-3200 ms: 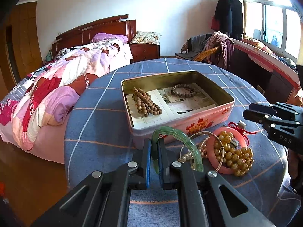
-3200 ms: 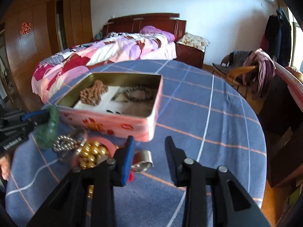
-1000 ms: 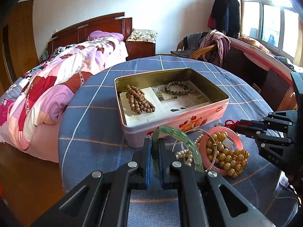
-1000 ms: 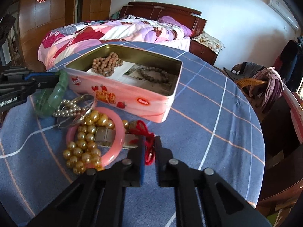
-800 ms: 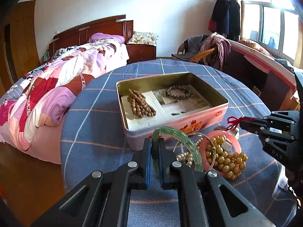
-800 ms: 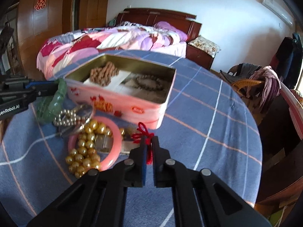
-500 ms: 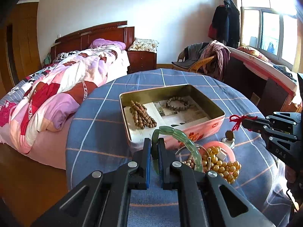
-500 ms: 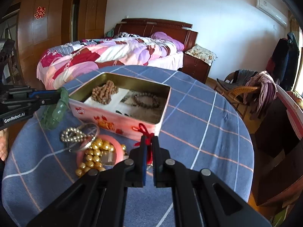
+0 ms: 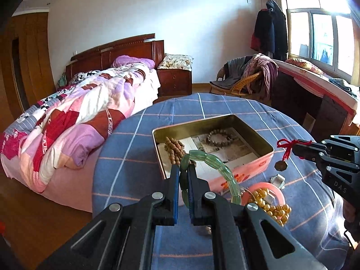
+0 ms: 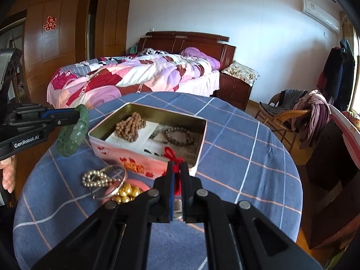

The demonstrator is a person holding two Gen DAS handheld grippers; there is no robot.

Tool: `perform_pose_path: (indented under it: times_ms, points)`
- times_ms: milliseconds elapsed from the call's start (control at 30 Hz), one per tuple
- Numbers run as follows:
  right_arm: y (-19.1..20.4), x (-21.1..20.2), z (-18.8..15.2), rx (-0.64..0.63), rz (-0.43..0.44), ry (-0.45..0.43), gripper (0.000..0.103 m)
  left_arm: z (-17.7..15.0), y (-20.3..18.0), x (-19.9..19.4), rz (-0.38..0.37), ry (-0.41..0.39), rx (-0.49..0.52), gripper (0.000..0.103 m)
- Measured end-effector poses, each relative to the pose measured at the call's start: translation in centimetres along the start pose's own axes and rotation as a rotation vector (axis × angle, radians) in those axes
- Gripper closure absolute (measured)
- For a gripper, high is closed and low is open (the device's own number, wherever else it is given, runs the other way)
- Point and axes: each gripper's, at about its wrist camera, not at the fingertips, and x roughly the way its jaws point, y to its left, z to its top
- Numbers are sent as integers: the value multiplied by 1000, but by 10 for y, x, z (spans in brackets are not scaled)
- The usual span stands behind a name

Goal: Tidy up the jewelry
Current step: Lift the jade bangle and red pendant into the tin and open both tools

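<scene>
the left gripper is pinched on a green bangle, which hangs clear of the table in front of the tin's near wall. the right gripper is pinched on a red cord; in the left wrist view the cord's knot sits at the fingertips and a small dark pendant dangles below it in the air, just off the tin's right corner.

directly ahead of both sits the open pink tin, its near wall between each gripper and the inside. inside lie a heap of brown wooden beads at the left and a darker bead bracelet toward the back right, on printed paper; the middle of the floor is bare paper.

on the blue checked tablecloth, just before the tin, lie a pearl strand threaded through a thin silver bangle, a pink bangle with gold beads piled in it, and a small silver piece beside it. these crowd the near strip of the table below the grippers.

the cloth to the right of the tin and behind it is bare up to the round table's edge. a bed stands close off the left edge, a wicker chair with clothes off the far right.
</scene>
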Motion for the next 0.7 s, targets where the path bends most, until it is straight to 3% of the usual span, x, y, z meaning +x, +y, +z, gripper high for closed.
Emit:
perform_pose_path:
  times_ms: [333,700]
  points:
    - [3,9,23,-5,28,-31,97,26,-2,6,28,-25,62,97]
    - [-5,35,55,-24,15,-42,97,54,2,38,72,-9,99,97]
